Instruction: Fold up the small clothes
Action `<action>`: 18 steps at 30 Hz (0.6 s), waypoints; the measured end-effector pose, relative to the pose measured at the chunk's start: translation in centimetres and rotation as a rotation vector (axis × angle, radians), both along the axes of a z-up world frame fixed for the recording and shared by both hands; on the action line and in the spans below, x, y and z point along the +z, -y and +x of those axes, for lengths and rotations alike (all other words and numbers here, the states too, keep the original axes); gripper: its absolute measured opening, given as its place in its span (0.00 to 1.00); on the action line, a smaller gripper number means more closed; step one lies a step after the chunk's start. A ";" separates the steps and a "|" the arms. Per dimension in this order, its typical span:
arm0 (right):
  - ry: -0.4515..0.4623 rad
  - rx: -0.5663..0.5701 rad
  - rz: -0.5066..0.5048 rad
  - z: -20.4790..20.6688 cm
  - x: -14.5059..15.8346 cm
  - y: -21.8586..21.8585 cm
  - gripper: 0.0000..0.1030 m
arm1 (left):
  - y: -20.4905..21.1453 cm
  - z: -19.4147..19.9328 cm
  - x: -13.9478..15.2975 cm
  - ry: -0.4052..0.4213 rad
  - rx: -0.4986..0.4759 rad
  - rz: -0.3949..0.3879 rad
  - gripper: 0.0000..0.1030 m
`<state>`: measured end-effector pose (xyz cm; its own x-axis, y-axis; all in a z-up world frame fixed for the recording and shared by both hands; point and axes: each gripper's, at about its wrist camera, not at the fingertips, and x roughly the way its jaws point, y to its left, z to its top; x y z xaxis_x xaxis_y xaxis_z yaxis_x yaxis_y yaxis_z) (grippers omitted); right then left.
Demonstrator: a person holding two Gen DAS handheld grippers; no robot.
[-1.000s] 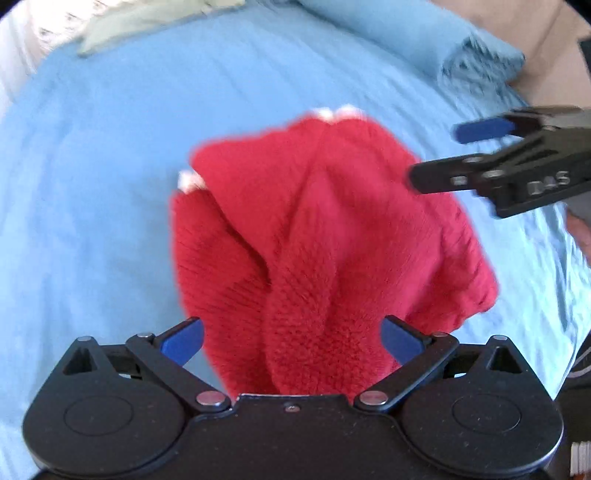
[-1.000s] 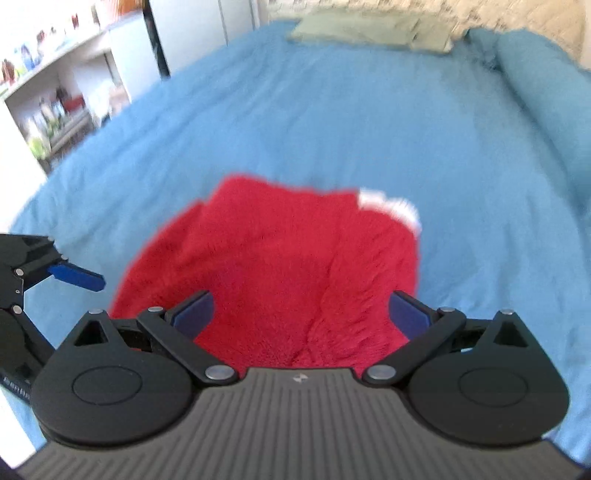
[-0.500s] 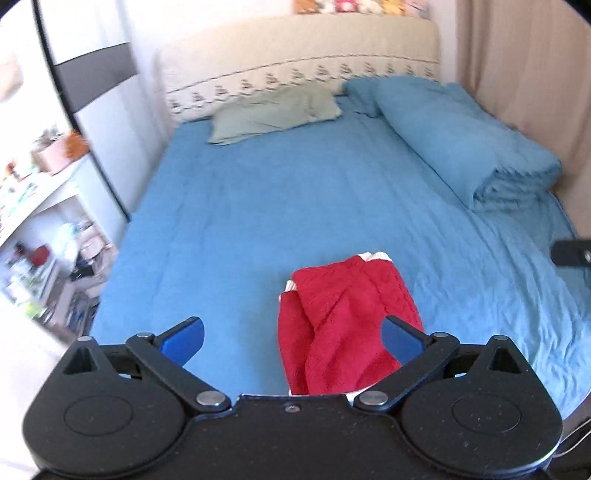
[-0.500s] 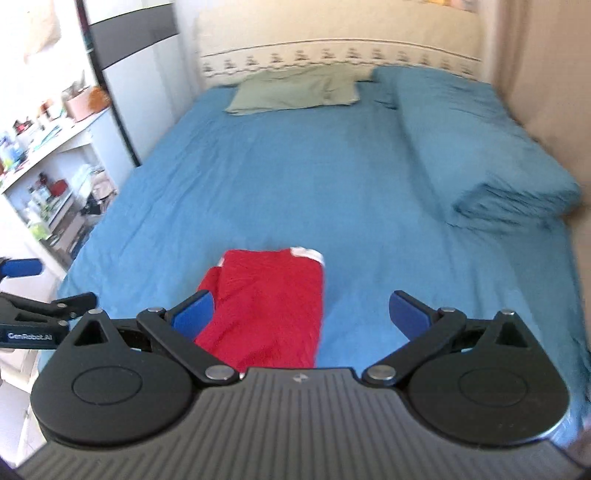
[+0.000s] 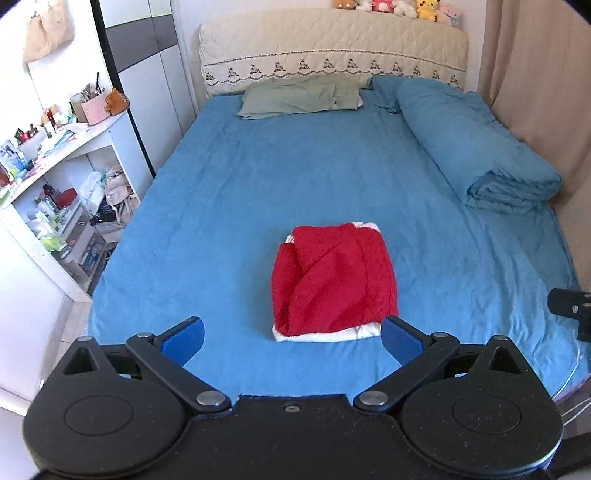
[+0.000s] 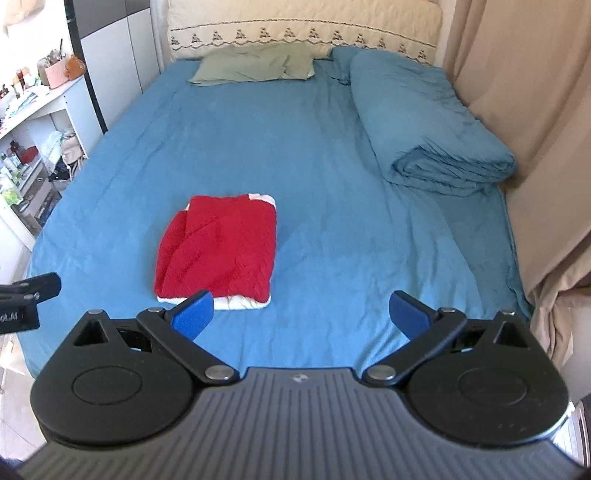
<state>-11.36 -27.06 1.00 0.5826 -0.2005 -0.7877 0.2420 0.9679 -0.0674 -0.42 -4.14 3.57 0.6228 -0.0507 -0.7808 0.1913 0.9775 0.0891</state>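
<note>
The left wrist view is showing plush toys [image 5: 397, 8] lining the top of the headboard [image 5: 332, 51]; the right wrist view is cutting them off. Each view is catching part of the other gripper at its edge.

The red knitted garment [image 5: 334, 282] [image 6: 221, 247] is lying folded on the blue bed sheet [image 5: 258, 177] [image 6: 332, 184], near the foot of the bed and left of centre in the right wrist view. Its long axis is running from foot to headboard. White trim is showing along its near edge and at the far right corner.

The left gripper [image 5: 291, 338] is standing released, jaws spread wide, holding nothing. The right gripper [image 6: 301, 312] is likewise spread and holding nothing. Both are hovering apart from the garment.
</note>
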 end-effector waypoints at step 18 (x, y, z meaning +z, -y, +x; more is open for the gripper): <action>-0.014 0.001 0.019 -1.4 -0.4 -0.2 1.00 | -0.5 -1.6 0.9 0.078 0.027 0.004 1.00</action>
